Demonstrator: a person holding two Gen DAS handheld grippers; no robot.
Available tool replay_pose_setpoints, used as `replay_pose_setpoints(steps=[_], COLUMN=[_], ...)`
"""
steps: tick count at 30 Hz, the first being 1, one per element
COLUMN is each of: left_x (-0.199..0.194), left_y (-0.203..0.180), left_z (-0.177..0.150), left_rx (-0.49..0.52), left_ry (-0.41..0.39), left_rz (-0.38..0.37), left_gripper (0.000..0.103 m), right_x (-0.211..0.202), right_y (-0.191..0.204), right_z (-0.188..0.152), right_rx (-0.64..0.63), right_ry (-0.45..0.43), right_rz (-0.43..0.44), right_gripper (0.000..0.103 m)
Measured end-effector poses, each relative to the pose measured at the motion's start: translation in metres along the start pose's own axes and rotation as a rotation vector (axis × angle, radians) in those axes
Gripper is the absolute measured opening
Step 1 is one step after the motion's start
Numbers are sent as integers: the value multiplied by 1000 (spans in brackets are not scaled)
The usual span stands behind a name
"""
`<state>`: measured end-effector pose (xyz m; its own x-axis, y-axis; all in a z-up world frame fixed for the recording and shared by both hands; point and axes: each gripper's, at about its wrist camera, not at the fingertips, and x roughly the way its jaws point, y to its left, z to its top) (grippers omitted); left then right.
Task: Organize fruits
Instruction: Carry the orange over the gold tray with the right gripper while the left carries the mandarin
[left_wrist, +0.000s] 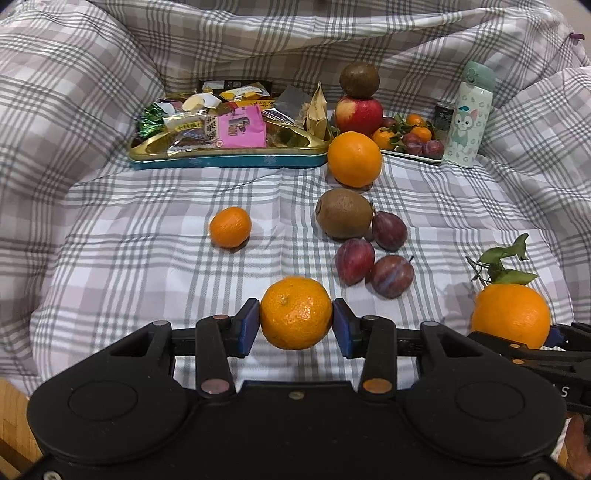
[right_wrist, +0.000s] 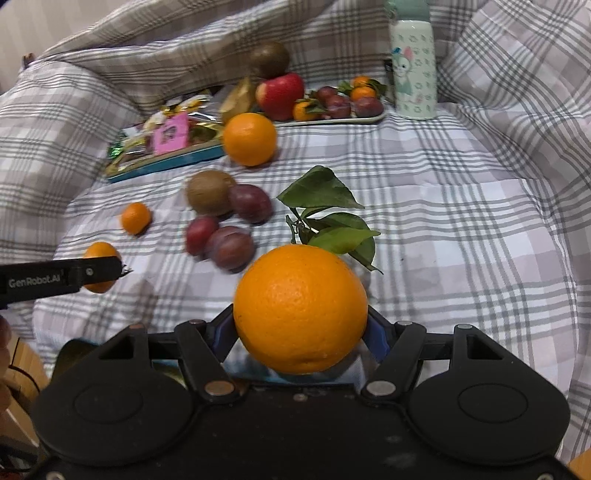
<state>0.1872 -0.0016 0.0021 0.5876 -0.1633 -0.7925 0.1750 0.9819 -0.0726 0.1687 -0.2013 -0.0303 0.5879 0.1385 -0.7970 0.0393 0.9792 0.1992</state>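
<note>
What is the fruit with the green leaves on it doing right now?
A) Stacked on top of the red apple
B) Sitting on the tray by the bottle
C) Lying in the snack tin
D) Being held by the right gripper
D: the leafy orange sits squeezed between the fingers of the right gripper, up off the checked blanket, with its green leaves sticking up behind it.

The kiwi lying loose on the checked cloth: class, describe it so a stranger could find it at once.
Start at the snack tin, then the big loose orange by its right end. Just nearer lies the kiwi, touching a plum. It alone there is brown and fuzzy; the other brown fruit sits atop the apple.
</note>
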Motion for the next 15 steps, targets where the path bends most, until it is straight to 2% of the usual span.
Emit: replay_pose_setpoints(steps=[15], left_x=[-50], left_y=[-1], left_z=[-57], left_rx=[-25], left_ry=[-1], left_rz=[11], left_gripper=[50], right_x=[-67], right_y=[36], right_z=[-57], right_rx=[-119], right_ry=[-10], right_rz=[104], right_gripper=[72])
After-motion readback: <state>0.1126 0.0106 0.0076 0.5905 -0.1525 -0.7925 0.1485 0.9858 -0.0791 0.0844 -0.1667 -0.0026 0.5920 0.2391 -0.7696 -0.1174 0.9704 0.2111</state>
